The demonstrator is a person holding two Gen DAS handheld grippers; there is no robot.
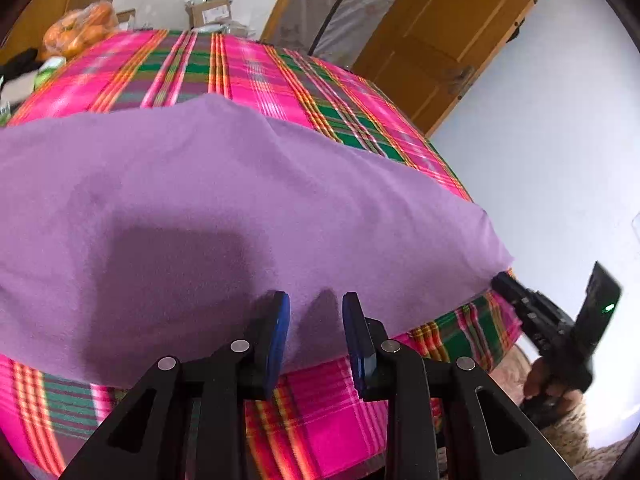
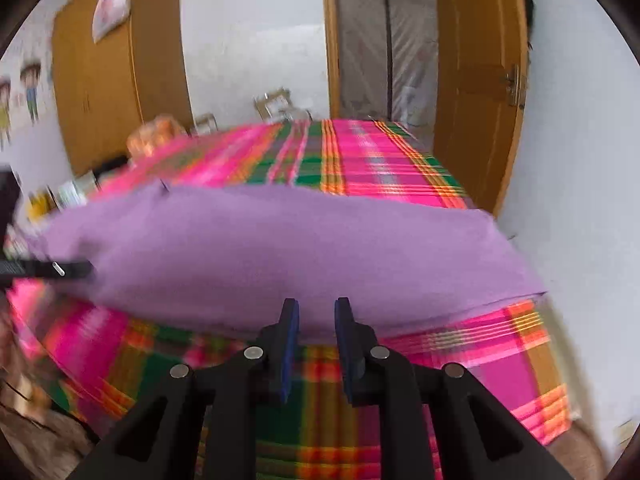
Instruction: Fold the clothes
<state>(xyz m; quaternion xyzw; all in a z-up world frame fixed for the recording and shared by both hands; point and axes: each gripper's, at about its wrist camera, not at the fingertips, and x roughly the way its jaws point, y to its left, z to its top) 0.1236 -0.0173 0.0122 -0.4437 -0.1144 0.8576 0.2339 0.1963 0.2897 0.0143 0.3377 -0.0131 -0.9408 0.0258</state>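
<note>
While my left tongs [image 1: 316,308] hang with their blue pads [image 1: 280,332] parted and nothing between them, the purple cloth [image 1: 224,208] lies just ahead of the tips, its near edge passing beneath them. My right tongs [image 2: 316,312] stand the same way, pads apart with a clear gap, gripping nothing, the cloth's near hem just under and beyond the tips. In the left view the right tongs show off to my right, at the cloth's corner, my hand [image 1: 548,384] wrapped on the handle. Past the cloth the pink and green plaid cover [image 1: 248,64] runs on to a bag of oranges [image 1: 80,28], cardboard boxes [image 1: 210,12] and a wooden door [image 1: 452,36].
</note>
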